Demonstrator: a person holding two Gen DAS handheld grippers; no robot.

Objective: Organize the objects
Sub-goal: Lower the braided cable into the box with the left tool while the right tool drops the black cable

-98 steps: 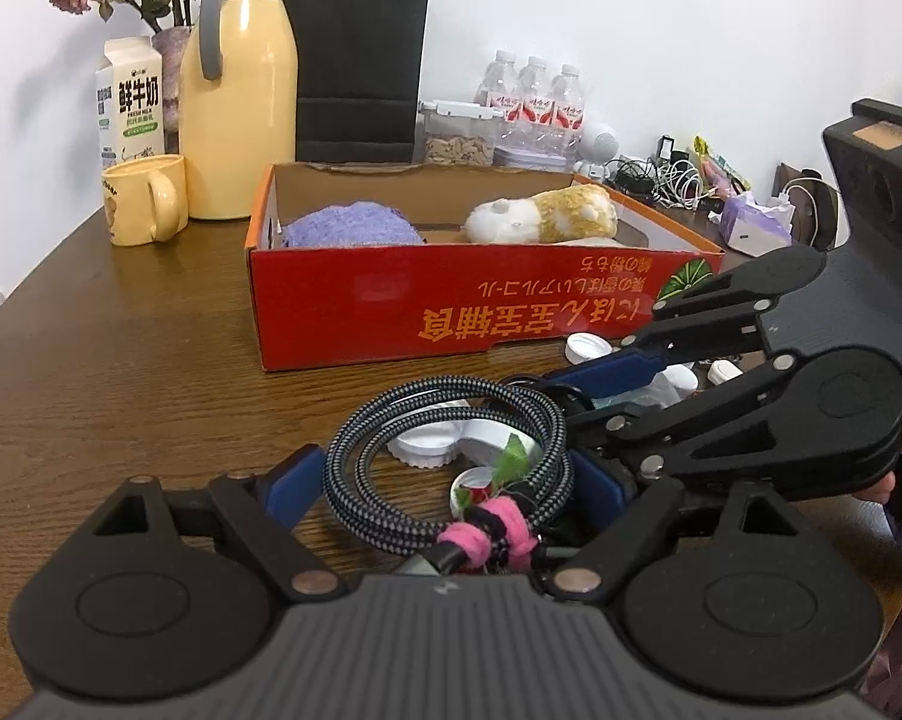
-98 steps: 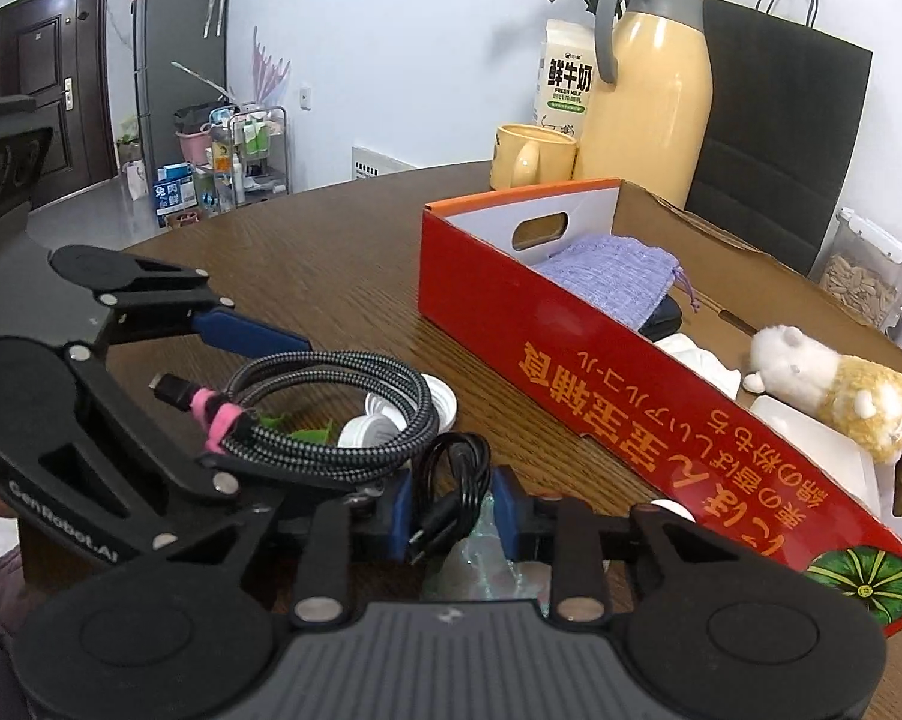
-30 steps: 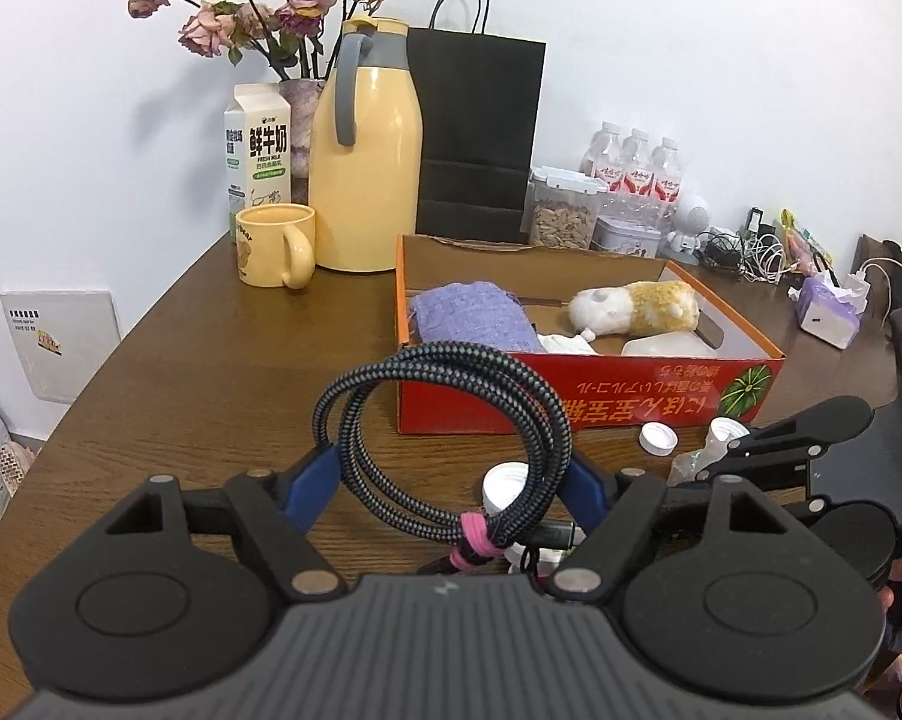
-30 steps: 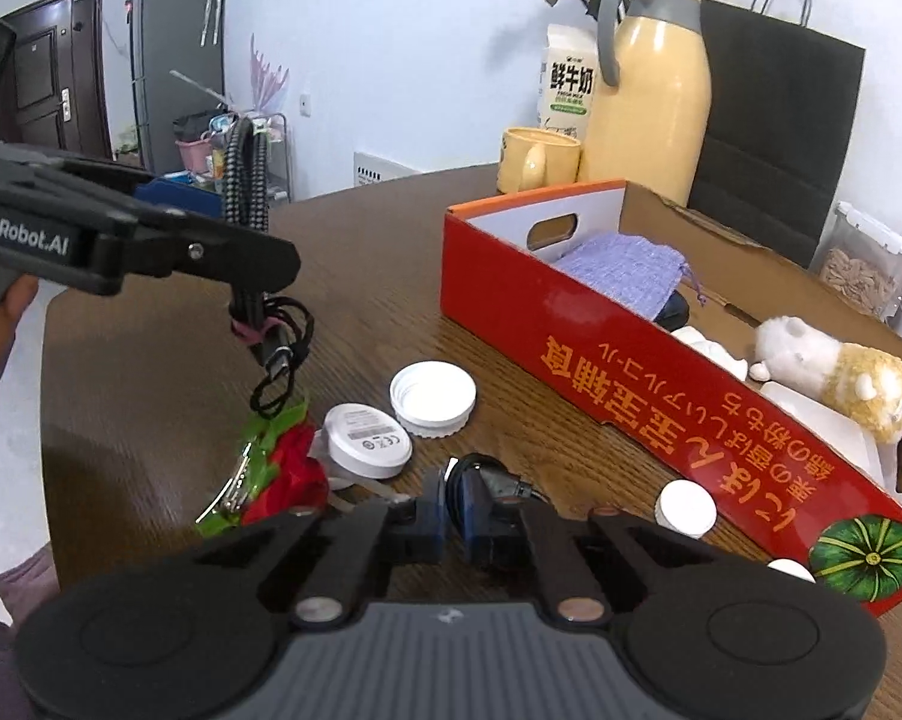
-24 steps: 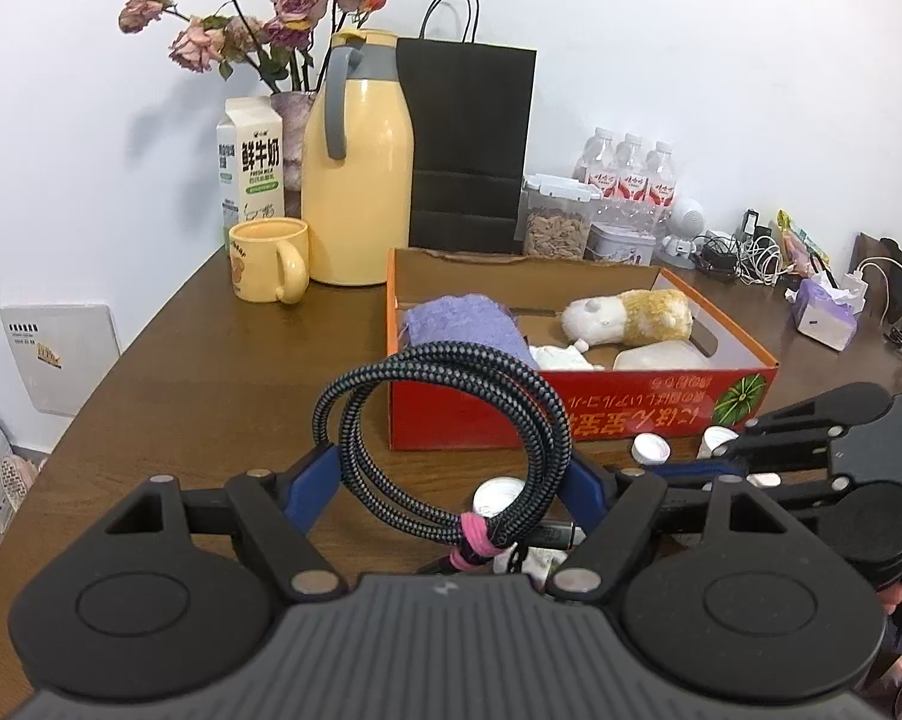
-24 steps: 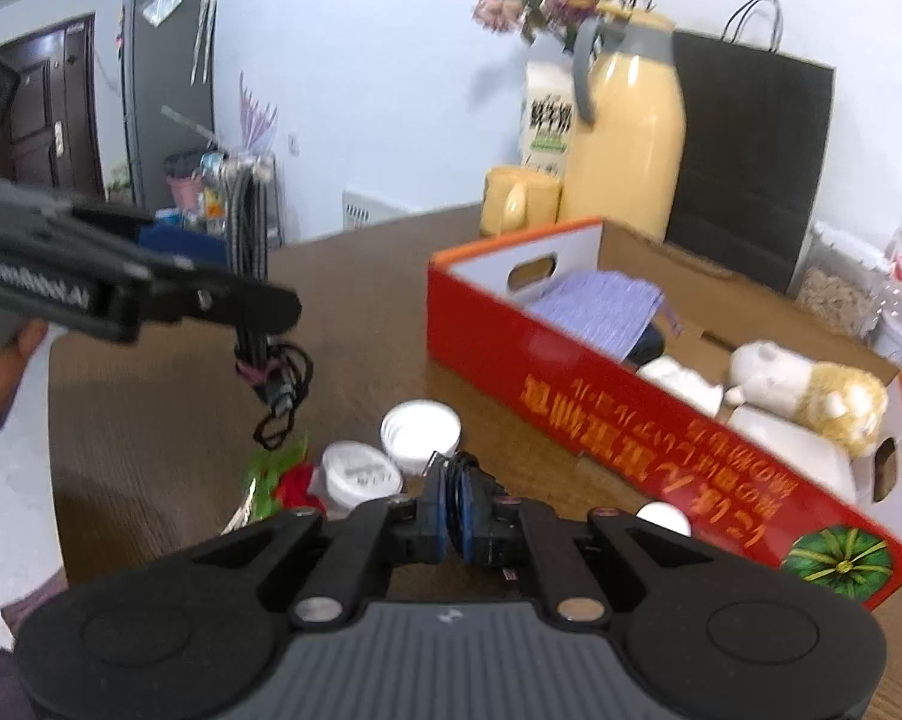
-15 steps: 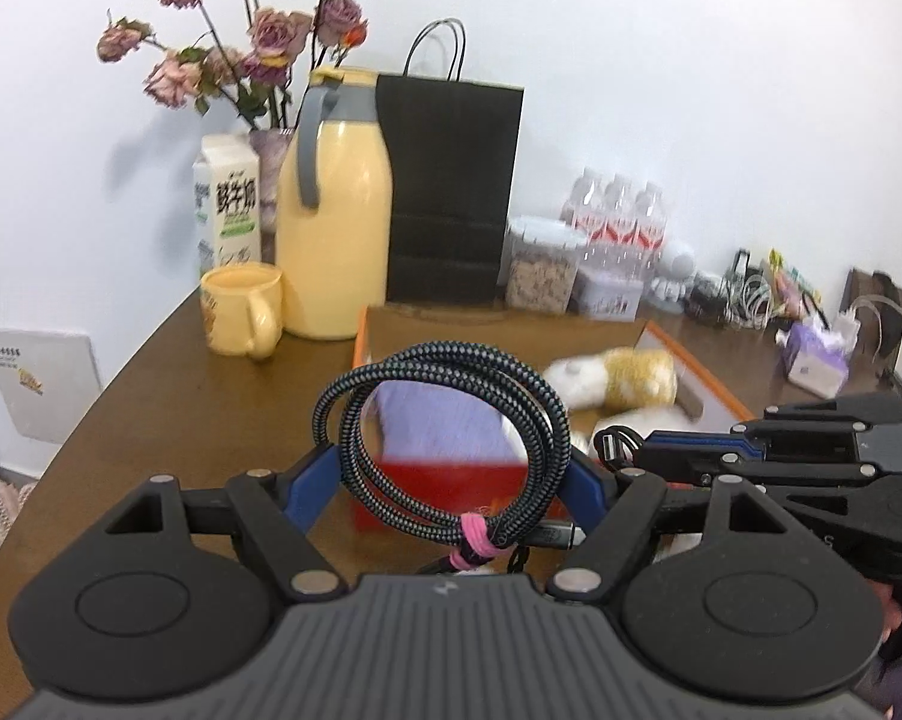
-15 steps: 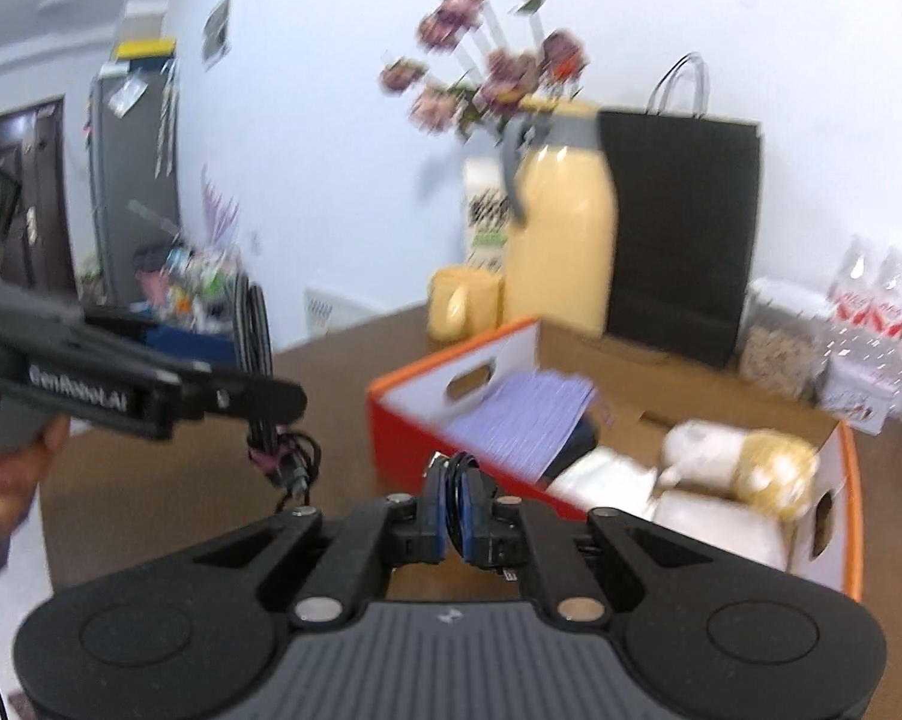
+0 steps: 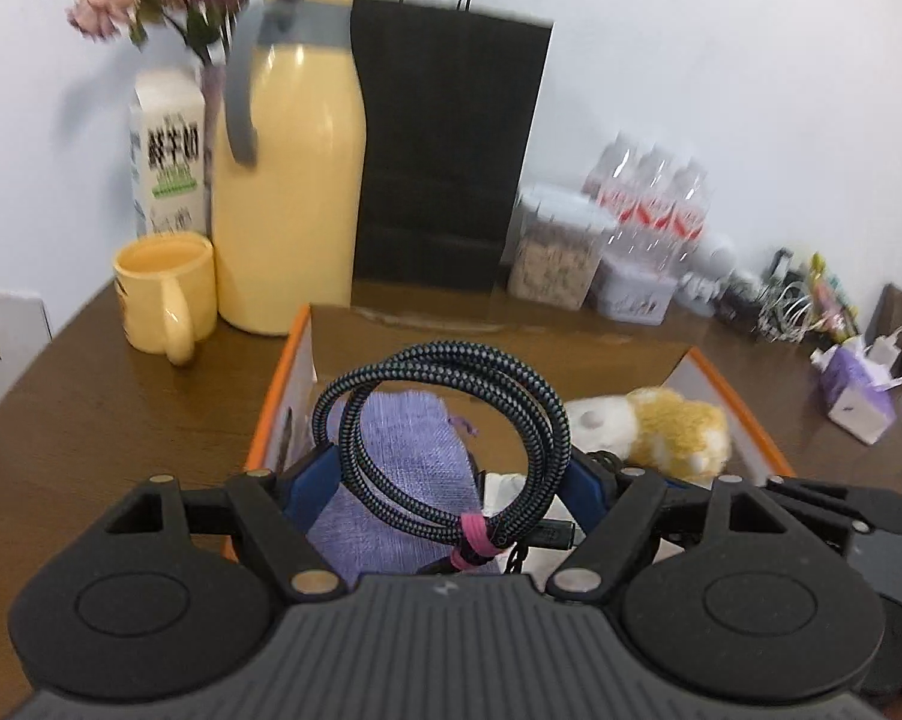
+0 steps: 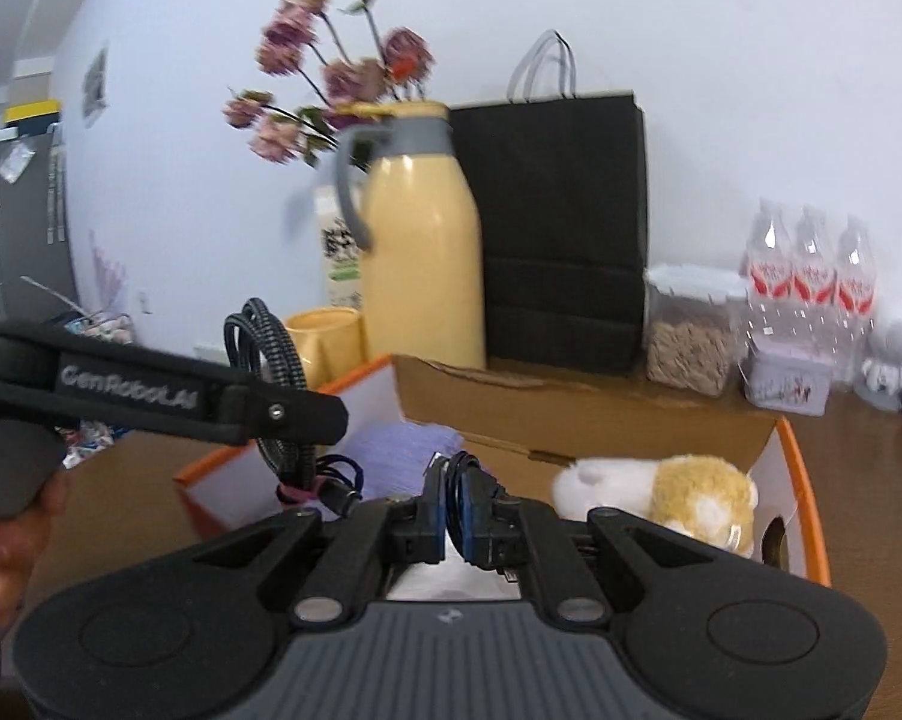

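We see the brown wooden table (image 9: 90, 408) spread under everything, with the orange-rimmed cardboard box (image 9: 739, 402) open in the middle of the left wrist view. At twelve o'clock behind the box stands a black paper bag (image 9: 444, 144), and at eleven o'clock a tall yellow thermos jug (image 9: 288, 180) with a grey handle. A milk carton (image 9: 168, 150) sits just left of the jug, pink flowers (image 9: 120, 0) rising above it, and a yellow mug (image 9: 162, 294) stands at ten o'clock from the box. Three water bottles (image 9: 655, 198) line the wall at one o'clock, with a clear container of seeds (image 9: 553, 258) just in front of them.

Inside the box we make out a purple cloth pouch (image 9: 402, 474) on the left side and a white-and-tan plush toy (image 9: 661, 426) at the right.

Our left gripper (image 9: 451, 474) is clenched on a coiled braided cable (image 9: 444, 420), its loop upright above the pouch and bound by a pink tie (image 9: 475, 534) at the bottom. In the right wrist view the same cable (image 10: 270, 360) hangs from the left tongs at nine o'clock, over the box's left end.

Our right gripper (image 10: 454, 516) holds its blue pads pressed nearly together on a thin black cord (image 10: 469, 468), poised above the box interior near the plush toy (image 10: 661, 492).
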